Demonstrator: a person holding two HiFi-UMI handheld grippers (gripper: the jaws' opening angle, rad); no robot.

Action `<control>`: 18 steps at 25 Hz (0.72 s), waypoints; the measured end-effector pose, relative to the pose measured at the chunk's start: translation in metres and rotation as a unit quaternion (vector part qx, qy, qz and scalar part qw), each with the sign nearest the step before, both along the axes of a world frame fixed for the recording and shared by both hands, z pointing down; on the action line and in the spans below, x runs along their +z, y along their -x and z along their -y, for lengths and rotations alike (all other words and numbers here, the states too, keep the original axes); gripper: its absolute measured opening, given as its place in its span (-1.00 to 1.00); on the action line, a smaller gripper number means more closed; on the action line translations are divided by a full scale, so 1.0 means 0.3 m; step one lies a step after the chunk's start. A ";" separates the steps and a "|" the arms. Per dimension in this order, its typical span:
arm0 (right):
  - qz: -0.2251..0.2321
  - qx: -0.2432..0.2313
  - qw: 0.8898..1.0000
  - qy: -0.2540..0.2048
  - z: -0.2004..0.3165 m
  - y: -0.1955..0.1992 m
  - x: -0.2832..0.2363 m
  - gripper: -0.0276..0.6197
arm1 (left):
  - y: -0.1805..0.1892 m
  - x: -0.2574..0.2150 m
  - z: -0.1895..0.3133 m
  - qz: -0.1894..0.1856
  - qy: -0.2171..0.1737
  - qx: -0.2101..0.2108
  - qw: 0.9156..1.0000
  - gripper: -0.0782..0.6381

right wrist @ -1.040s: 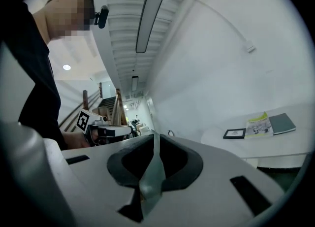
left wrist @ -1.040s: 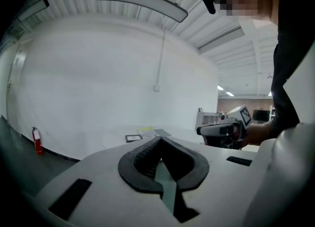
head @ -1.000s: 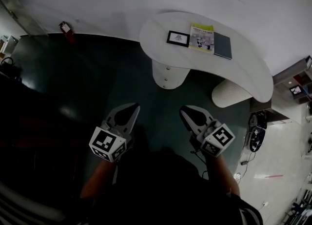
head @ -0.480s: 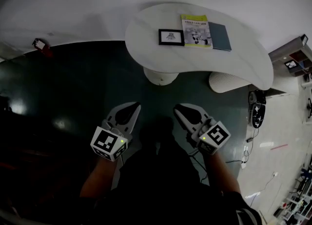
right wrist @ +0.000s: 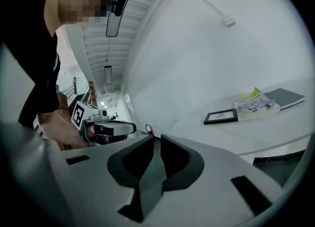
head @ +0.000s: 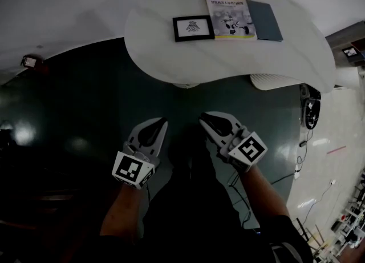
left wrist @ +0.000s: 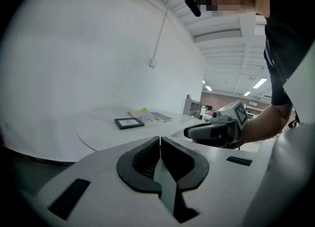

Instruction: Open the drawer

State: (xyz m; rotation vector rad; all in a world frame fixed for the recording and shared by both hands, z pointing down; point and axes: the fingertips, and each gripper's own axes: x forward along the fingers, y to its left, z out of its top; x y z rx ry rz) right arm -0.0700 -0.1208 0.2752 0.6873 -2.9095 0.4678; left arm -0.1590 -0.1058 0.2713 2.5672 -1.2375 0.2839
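Both grippers are held side by side over the dark green floor point(head: 85, 102), pointing at the white curved surface point(head: 171, 56). The left gripper point(head: 163, 122) has its jaws pressed together with nothing between them, and the right gripper point(head: 202, 118) likewise has its jaws together and empty; each gripper view shows the black pads meeting at the tips.

Compared with a second ago, the surface fills far more of the head view and its near edge now lies just ahead of the two jaw tips, where before a wide stretch of floor lay between them. The round pedestal under the surface, plainly seen earlier, is now almost hidden beneath the top, and only the ribbed support point(head: 274, 80) on the right shows.

On the surface a black-framed picture point(head: 193, 28), a yellow-edged booklet point(head: 230, 15) and a dark grey book point(head: 267, 21) lie in a row, as before. A drawer cannot be made out in any view.
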 end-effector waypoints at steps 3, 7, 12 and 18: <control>-0.010 -0.007 1.000 -0.006 0.064 0.018 0.126 -0.86 | -0.021 0.114 0.055 -0.004 0.006 0.008 1.000 -0.77; -0.018 0.000 1.000 0.002 0.122 0.012 0.314 -0.86 | -0.047 0.285 0.113 -0.004 0.011 0.018 1.000 -0.77; -0.026 0.013 1.000 0.008 0.179 0.023 0.527 -0.86 | -0.048 0.494 0.162 0.004 0.018 0.020 1.000 -0.77; -0.038 0.020 0.999 -0.006 0.306 0.011 0.727 -0.86 | -0.102 0.705 0.232 0.028 0.006 0.058 0.998 -0.74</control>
